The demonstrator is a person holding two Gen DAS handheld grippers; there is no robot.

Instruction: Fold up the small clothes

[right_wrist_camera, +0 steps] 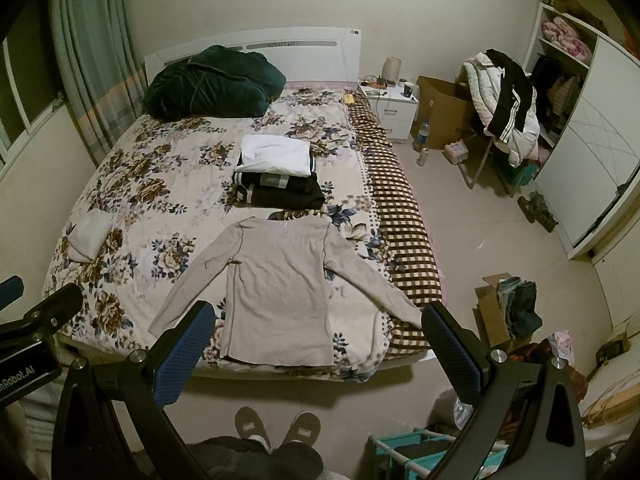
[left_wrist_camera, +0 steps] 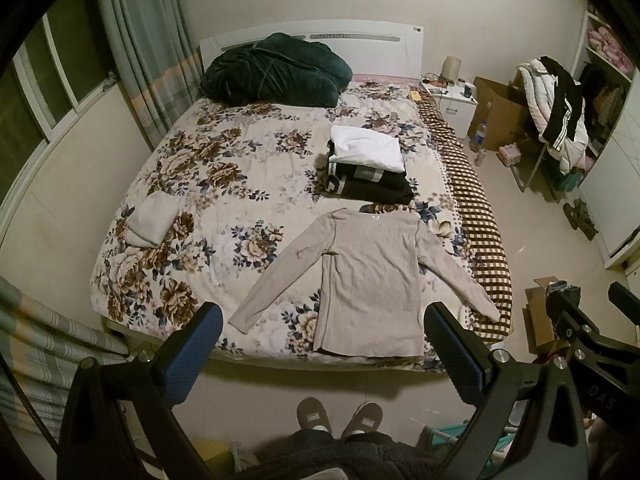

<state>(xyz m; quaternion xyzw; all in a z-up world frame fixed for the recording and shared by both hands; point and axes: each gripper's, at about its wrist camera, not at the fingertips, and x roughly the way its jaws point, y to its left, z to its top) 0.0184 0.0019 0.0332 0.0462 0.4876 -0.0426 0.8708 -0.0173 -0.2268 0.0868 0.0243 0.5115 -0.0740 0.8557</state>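
Observation:
A beige long-sleeved top (left_wrist_camera: 368,276) lies flat and spread out, sleeves out to both sides, at the near edge of the floral bed (left_wrist_camera: 224,184); it also shows in the right wrist view (right_wrist_camera: 280,284). Behind it sits a stack of folded clothes (left_wrist_camera: 366,168), white on top of black, also in the right wrist view (right_wrist_camera: 276,176). A small folded beige piece (left_wrist_camera: 152,220) lies at the bed's left side. My left gripper (left_wrist_camera: 324,340) and right gripper (right_wrist_camera: 320,340) are both open and empty, held high above the bed's foot, apart from the top.
A dark green blanket (left_wrist_camera: 276,70) is heaped at the headboard. A checked blanket (left_wrist_camera: 476,216) hangs along the bed's right edge. A nightstand (right_wrist_camera: 392,104), cardboard boxes (right_wrist_camera: 444,108), a chair piled with clothes (right_wrist_camera: 504,108) and a wardrobe (right_wrist_camera: 584,152) stand at the right. My slippered feet (right_wrist_camera: 276,428) stand at the foot.

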